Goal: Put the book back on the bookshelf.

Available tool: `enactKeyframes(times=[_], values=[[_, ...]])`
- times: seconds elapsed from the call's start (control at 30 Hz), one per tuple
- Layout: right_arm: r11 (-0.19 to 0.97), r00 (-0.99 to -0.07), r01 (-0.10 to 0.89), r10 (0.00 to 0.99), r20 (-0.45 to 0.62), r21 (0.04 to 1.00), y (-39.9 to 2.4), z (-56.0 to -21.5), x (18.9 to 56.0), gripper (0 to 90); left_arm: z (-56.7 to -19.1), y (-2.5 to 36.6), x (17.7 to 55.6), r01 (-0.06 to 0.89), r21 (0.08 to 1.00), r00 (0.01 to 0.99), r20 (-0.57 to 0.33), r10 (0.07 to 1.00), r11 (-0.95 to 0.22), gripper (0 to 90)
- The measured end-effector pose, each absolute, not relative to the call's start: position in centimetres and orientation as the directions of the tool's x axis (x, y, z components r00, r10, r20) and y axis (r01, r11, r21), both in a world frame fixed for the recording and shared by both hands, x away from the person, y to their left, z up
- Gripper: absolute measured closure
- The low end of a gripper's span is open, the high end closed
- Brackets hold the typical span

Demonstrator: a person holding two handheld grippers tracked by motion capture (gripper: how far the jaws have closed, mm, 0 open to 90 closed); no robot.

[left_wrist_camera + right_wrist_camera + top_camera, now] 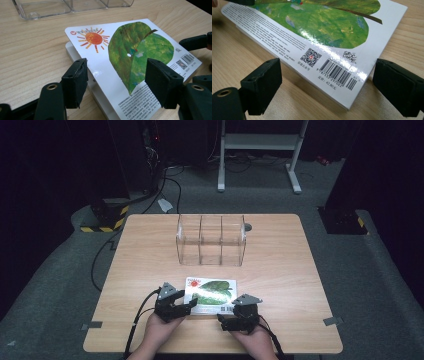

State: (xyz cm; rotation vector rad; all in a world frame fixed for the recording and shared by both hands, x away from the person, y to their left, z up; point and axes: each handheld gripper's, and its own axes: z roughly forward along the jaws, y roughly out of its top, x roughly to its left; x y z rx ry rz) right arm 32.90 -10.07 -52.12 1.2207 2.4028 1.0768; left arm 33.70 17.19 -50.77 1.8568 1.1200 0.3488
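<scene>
Nearest the table's front edge: two hands, cut off at the wrists by the bottom of the high view, each gripping a black tool. Left gripper spread wide, jaws straddling the near-left corner of a board book, one jaw out over bare wood, the other above the glossy cover; contact with the cover hard to judge. Right gripper likewise spread, jaws flanking the barcode corner, no pad touching it.

Book lying flat, back cover up, near the front centre of the table: green leaf, orange sun, QR code, barcode. Small print along the edge too fine to read. Thick page block visible under the slightly overhanging cover.

Farther back, well apart from the book: clear plastic organiser with three compartments, its front cut off in the left gripper view. Open wood on both sides.

Beyond the table: dark floor, cables, white frame legs.
</scene>
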Motion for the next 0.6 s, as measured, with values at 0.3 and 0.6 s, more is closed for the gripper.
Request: enactKeyframes(times=[0.3,0.6], values=[[0.410,-0.624,0.584,0.779,0.064,0.701,-9.7,-52.2,32.7,8.7,-49.8,17.2,33.2,0.505,0.846,0.573,-0.180,0.800,-0.171,35.2],[0.420,-0.613,0.581,0.789,0.036,0.697,-9.5,-52.2,32.6,11.1,-49.4,17.1,32.9,0.467,0.867,0.584,-0.154,0.797,-0.175,35.3]])
